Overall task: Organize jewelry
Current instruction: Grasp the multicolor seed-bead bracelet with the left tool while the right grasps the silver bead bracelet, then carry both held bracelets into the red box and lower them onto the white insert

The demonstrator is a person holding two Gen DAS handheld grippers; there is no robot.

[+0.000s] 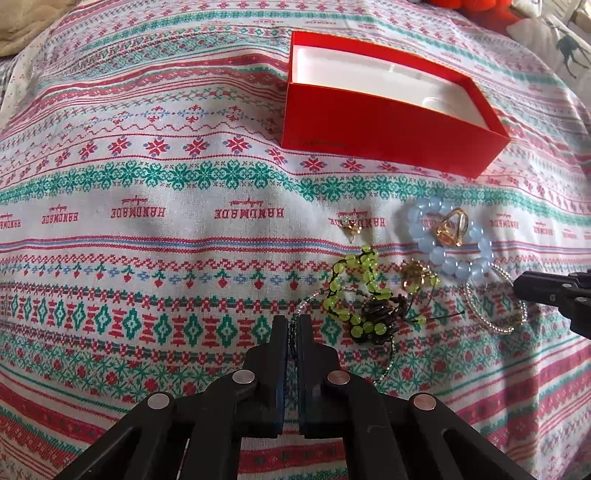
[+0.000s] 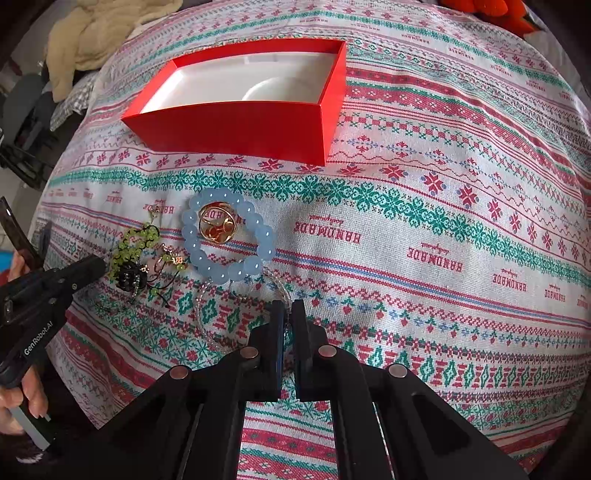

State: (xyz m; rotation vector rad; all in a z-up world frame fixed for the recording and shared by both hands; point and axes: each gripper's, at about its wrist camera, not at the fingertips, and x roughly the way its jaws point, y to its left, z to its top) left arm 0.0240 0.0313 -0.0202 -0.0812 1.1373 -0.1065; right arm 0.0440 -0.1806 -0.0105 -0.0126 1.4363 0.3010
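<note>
A tangle of jewelry lies on the patterned cloth [image 1: 147, 221] in front of an open red box [image 1: 388, 122] [image 2: 236, 129] with a white inside. A pale blue bead bracelet [image 1: 448, 264] [image 2: 227, 273] rings a gold ring [image 1: 452, 229] [image 2: 216, 227]. Left of it lie a green bead bracelet [image 1: 365, 266] [image 2: 136, 240] and a dark bead cluster [image 1: 380, 314] [image 2: 127, 277]. My left gripper [image 1: 293, 323] [image 2: 98, 264] is shut on a thin beaded strand [image 1: 308, 299] at the pile's left edge. My right gripper [image 2: 288, 308] [image 1: 519, 288] is shut on a clear bead loop [image 2: 205, 314] [image 1: 491, 325].
A small gold earring [image 1: 351, 229] and a gold charm [image 1: 413, 275] lie among the beads. A beige blanket [image 2: 99, 33] is bunched at the far left, something orange [image 1: 476, 5] at the back. A person's hand [image 2: 14, 402] holds the left gripper's handle.
</note>
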